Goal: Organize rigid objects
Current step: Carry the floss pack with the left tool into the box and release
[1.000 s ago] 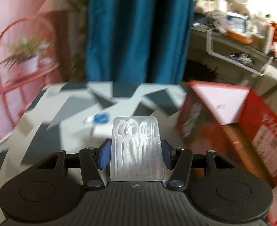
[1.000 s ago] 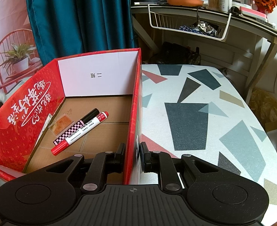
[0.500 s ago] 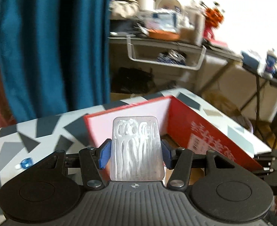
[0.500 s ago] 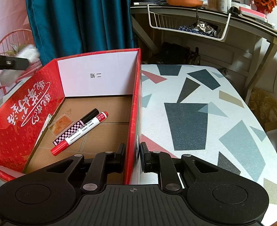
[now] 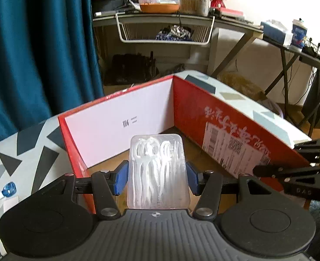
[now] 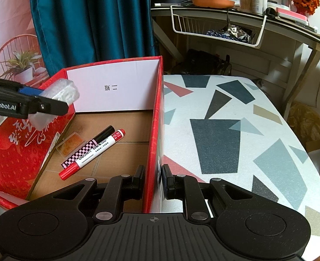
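A clear plastic case of white floss picks (image 5: 157, 163) sits between the blue pads of my left gripper (image 5: 157, 178), which is shut on it. The case hangs over the left side of the open red cardboard box (image 5: 203, 113). From the right wrist view the same case (image 6: 64, 91) and left gripper (image 6: 40, 102) show above the box's left wall. My right gripper (image 6: 153, 182) is shut on the box's right wall (image 6: 157, 117). On the box floor lie a red marker (image 6: 94, 154), a black checkered marker (image 6: 88, 148) and a small orange-tinted clear case (image 6: 70, 143).
The box stands on a table with a geometric pattern (image 6: 225, 130). A small blue-capped bottle (image 5: 7, 190) lies on the table left of the box. A teal curtain (image 5: 40, 43) and a cluttered desk with a wire basket (image 6: 214, 28) stand behind.
My left gripper has swung right with the floss pick case, from over the table to over the red box, and now shows in the right wrist view. The right gripper has kept still.
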`<state>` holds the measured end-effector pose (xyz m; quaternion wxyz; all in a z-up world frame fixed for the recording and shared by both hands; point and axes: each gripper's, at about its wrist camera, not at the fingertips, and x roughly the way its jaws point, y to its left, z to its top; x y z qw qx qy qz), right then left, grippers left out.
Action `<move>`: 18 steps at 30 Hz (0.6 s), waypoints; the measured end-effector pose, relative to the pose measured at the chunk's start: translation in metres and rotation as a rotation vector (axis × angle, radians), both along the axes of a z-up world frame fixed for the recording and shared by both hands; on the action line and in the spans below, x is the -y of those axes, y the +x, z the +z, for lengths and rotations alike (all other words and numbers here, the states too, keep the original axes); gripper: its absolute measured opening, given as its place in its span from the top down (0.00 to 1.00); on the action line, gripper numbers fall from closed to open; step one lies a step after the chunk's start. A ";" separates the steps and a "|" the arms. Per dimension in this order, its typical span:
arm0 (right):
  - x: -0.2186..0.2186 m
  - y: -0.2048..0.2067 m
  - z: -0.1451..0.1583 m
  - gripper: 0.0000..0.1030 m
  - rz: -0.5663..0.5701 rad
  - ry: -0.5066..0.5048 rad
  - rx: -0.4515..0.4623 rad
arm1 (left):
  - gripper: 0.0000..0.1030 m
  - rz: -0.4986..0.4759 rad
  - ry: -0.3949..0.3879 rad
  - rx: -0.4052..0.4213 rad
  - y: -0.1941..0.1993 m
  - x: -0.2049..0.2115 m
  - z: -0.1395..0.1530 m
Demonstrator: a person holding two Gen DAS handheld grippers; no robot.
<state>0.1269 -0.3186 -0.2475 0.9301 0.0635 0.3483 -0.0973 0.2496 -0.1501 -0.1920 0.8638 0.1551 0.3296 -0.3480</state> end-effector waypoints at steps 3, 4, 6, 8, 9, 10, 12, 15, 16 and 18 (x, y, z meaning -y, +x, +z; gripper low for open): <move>0.000 0.000 0.000 0.84 0.000 0.000 0.000 | 0.44 0.005 0.025 -0.012 0.001 0.000 -0.007; 0.000 0.000 0.000 0.84 0.000 0.000 0.000 | 0.44 0.007 0.028 -0.017 0.001 -0.003 -0.008; 0.000 0.000 0.000 0.84 0.001 -0.001 -0.001 | 0.44 0.010 0.019 -0.028 0.003 -0.005 -0.009; 0.000 0.000 0.000 0.84 0.000 0.000 0.000 | 0.44 0.007 0.029 -0.024 0.004 -0.003 -0.011; 0.000 0.000 0.000 0.84 0.000 -0.001 -0.001 | 0.44 0.006 0.035 -0.021 0.004 -0.002 -0.010; 0.000 0.000 0.000 0.84 0.000 -0.001 -0.001 | 0.44 0.006 0.041 -0.017 0.002 -0.001 -0.010; 0.000 0.000 0.000 0.84 0.000 0.000 0.000 | 0.43 0.008 0.042 -0.016 0.002 -0.004 -0.008; 0.000 0.000 0.000 0.84 0.000 0.000 0.000 | 0.43 0.009 0.037 -0.022 0.002 -0.005 -0.007; 0.000 0.000 0.000 0.84 0.000 -0.001 -0.001 | 0.43 0.009 0.038 -0.023 0.001 -0.005 -0.007; 0.000 0.000 0.000 0.84 0.000 0.000 0.000 | 0.43 0.010 0.042 -0.021 0.001 -0.004 -0.007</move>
